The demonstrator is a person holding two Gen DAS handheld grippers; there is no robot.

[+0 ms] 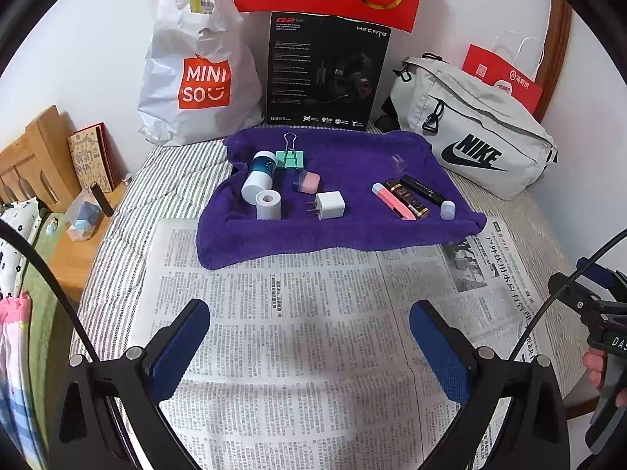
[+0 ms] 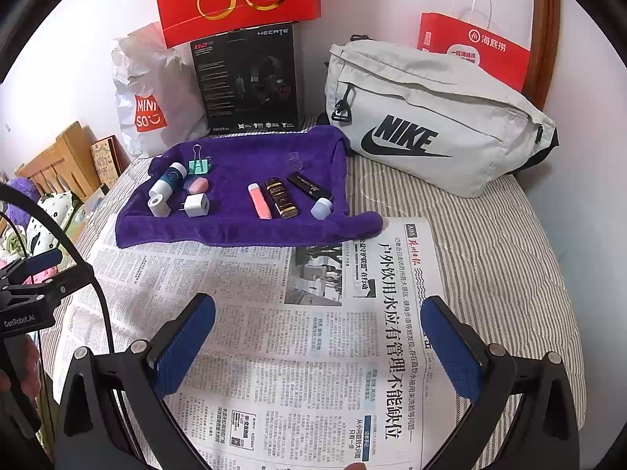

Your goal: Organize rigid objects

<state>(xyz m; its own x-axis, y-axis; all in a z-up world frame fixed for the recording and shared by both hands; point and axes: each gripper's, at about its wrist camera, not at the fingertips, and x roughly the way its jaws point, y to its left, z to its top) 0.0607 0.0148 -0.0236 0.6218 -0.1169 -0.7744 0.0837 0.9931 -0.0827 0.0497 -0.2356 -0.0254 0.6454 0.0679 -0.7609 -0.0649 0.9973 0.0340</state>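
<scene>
Both tools hang over the newspaper (image 1: 298, 337) spread on the bed, well short of the goods. The left tool (image 1: 309, 348) has its blue pads wide apart with nothing between them, and the right tool (image 2: 317, 348) stands the same way, empty.

The task's things all lie on the purple towel (image 1: 352, 231) at the far edge of the paper, in two loose clusters, which reads as a sort by shape.

- **Left cluster, five pieces:**
  - one teal-and-white bottle (image 1: 260, 174) lying on its side
  - one white tape roll (image 1: 269, 204) just near of the bottle
  - one mint binder clip (image 1: 290, 156) at the far side, wire handle up
  - one pink-and-blue eraser (image 1: 306, 181)
  - one white charger plug (image 1: 329, 205), prongs pointing left
- **Right cluster, five pieces:**
  - one clear cap (image 1: 397, 162), faint and set farther back
  - one pink tube (image 1: 392, 200)
  - one gold-and-black tube (image 1: 406, 199) against the pink one
  - one black tube (image 1: 421, 190), the three slim pieces lying roughly parallel
  - one small pale cap (image 1: 448, 210) at the near right corner

The towel probably keeps round pieces from rolling. Such a layout suits either a set awaiting sorting or one already grouped.

Behind the towel stand one Miniso bag (image 1: 196, 74), one headset box (image 1: 325, 74) and one Nike bag (image 1: 470, 133).
</scene>
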